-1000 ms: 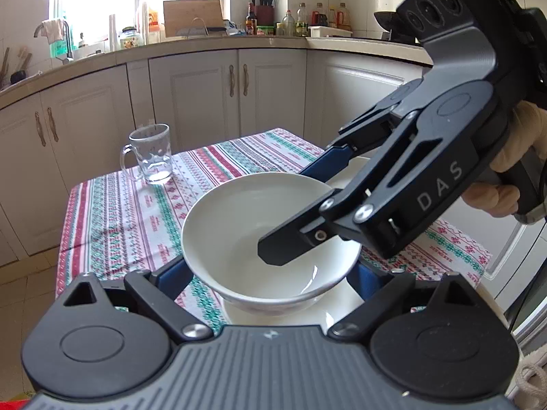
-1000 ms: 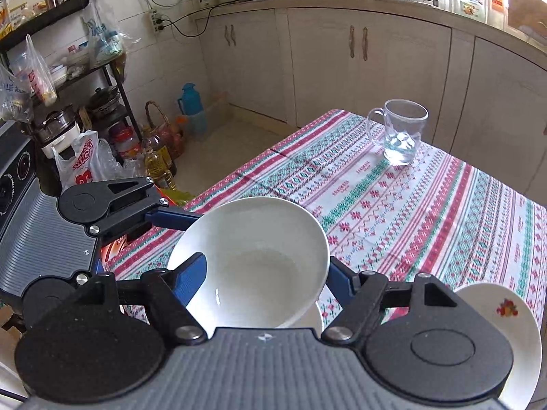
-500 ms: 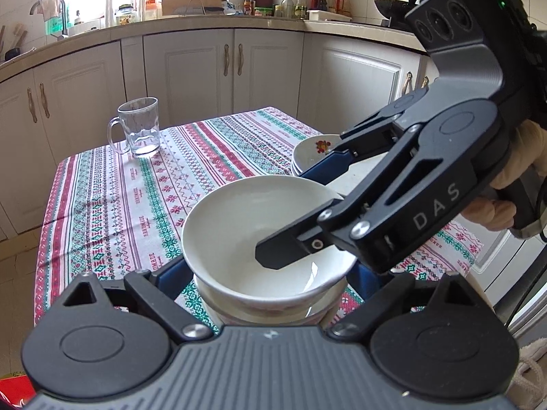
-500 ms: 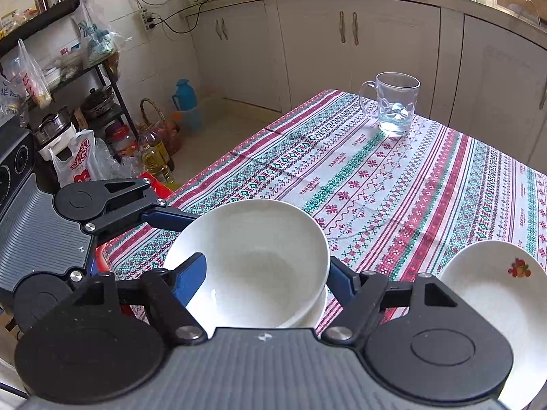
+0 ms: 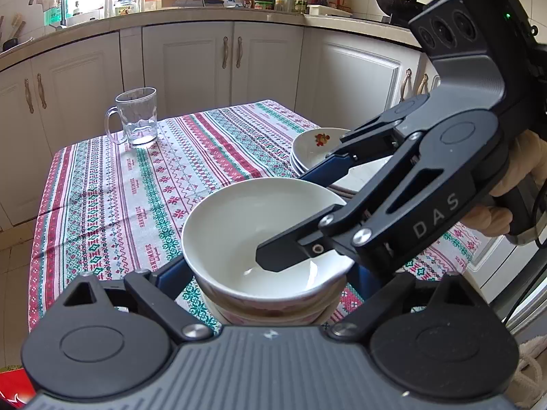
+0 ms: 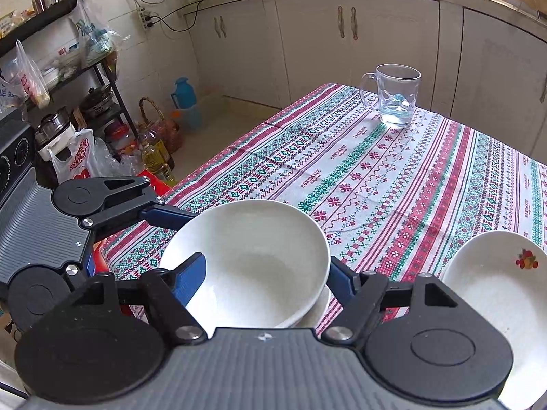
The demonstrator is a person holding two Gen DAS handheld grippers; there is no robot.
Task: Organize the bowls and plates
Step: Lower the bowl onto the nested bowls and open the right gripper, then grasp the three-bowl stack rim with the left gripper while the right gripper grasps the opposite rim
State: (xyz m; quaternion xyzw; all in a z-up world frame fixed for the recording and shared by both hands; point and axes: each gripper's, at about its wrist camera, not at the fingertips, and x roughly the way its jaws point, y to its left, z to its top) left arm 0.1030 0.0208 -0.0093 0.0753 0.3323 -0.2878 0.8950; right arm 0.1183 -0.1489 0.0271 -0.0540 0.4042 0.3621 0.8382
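- The right claw [image 6: 266,270] is pinching a white bowl [image 6: 249,259] across its rim, one blue pad inside the near-left wall and the other outside the right wall, low in the centre of the right wrist view.
- Compared with a second ago, the bowl is sitting lower: then it was hanging clear above the cloth, and now it is nesting into a second bowl [image 5: 266,311] whose patterned rim is showing directly beneath it at the bottom centre of the left wrist view.
- The left claw [image 5: 270,273] is spread wide around the same stack, its blue fingers [image 5: 171,276] lying outside the lower bowl on both sides; whether they are touching it cannot be told. Its spread looks the same as a second ago.
- A stack of shallow plates [image 5: 314,147], the top one bearing a fruit motif, is lying to the right of the bowls, at the right edge of the right wrist view and middle right of the left wrist view.
- A glass mug [image 6: 398,99] is standing well apart at the far end of the striped tablecloth [image 6: 376,177] covering the tabletop.
- A person's hand [image 5: 512,201] is gripping the right claw's handle at the right edge of the left wrist view.
- Judged from this, the stacking of the bowls is nearly complete: the held bowl appears seated, so releasing it looks like the remaining step, with plates and bowls then forming two separate piles.
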